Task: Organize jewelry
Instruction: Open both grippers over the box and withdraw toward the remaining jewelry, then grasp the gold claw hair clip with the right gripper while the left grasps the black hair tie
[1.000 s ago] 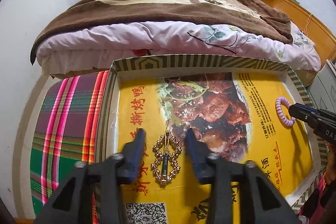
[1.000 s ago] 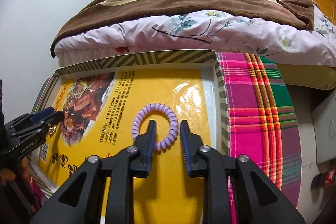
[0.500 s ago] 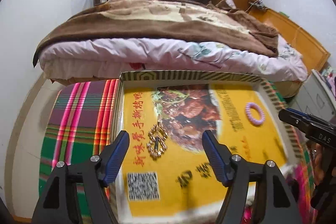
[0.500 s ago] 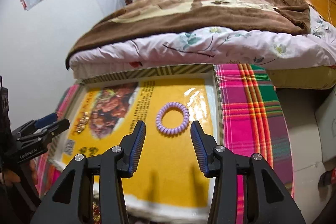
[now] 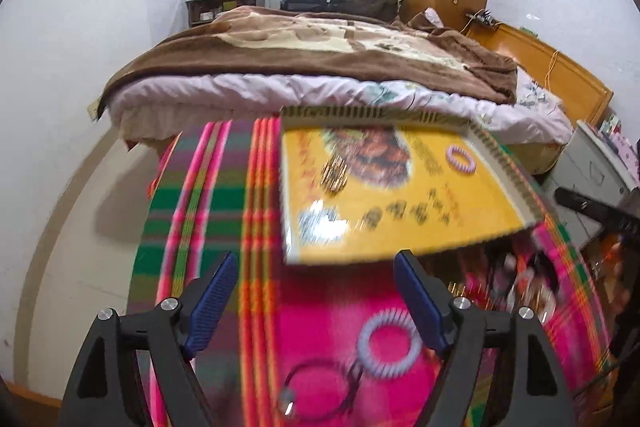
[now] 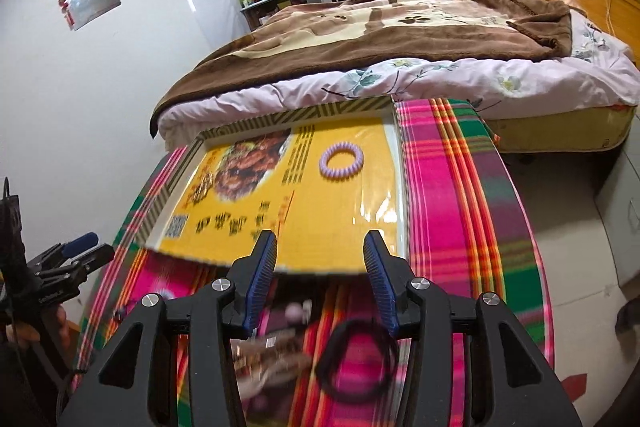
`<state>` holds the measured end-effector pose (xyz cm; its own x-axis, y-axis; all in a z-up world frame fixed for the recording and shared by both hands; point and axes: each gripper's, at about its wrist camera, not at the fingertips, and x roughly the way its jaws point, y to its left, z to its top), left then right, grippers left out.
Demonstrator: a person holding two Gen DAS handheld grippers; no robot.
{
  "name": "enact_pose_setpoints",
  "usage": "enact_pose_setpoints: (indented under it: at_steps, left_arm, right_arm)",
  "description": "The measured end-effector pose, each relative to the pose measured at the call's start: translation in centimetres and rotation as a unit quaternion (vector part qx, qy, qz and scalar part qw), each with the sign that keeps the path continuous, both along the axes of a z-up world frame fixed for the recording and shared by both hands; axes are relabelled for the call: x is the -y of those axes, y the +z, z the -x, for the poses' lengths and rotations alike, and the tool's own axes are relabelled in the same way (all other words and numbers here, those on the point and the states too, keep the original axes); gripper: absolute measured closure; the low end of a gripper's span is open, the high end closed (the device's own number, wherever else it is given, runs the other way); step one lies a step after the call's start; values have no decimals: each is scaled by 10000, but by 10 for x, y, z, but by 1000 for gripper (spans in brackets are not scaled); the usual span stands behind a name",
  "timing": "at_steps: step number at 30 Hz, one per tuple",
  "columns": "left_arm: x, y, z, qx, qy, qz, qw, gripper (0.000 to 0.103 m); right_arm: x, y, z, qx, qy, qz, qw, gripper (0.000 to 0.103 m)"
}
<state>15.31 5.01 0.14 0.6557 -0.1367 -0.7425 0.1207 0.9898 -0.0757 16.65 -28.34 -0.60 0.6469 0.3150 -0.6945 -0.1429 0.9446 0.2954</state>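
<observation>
Both tools hang spread and empty over the plaid surface (image 6: 448,163); the left hand-held gripper (image 5: 316,301) and the right hand-held gripper (image 6: 320,275) pinch nothing. The yellow tray (image 6: 344,227) at 12 o'clock serves as the sorting spot, so the purple coil ring (image 6: 341,161) and gold brooch (image 5: 335,175) lie in it; unsorted pieces lie nearer. Only the left view shows a second coil ring (image 5: 389,343); only the right shows a black band (image 6: 358,361).

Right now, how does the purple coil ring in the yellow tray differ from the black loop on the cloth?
The purple ring is thick and ribbed; the black loop is thin and smooth. The ring lies in the tray; the loop lies on the plaid cloth, nearer the right gripper. Both are closed rings.
</observation>
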Motion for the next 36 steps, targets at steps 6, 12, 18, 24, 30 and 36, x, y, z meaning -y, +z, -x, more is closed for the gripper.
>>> enact_pose_setpoints:
  at_steps: [6,12,18,24,30,36]
  left_arm:
    - [-17,-19,38,-93,189,148,9997,23]
    - [-32,-41,58,-373,425,410,9976,23]
    - [-38,-46,71,-383,490,425,9972,21]
    - [-36,-56,77,-487,504,476,9964,20]
    - [-33,-62,79,-543,450,462,9964,20]
    - [-30,-62,77,-525,496,414,9965,19]
  right_arm:
    - [-8,-12,39,-119,1,-28,9999,56]
    - [-28,-30,64,-366,-79,-264,9989,41]
    - [-46,-38,68,-520,-388,-392,9971,40]
    - [-65,-49,66,-714,-686,-122,9950,39]
    - [-76,-53,59,-761,-990,143,9921,39]
    - [-77,-56,54,-800,-1364,259,9871,39]
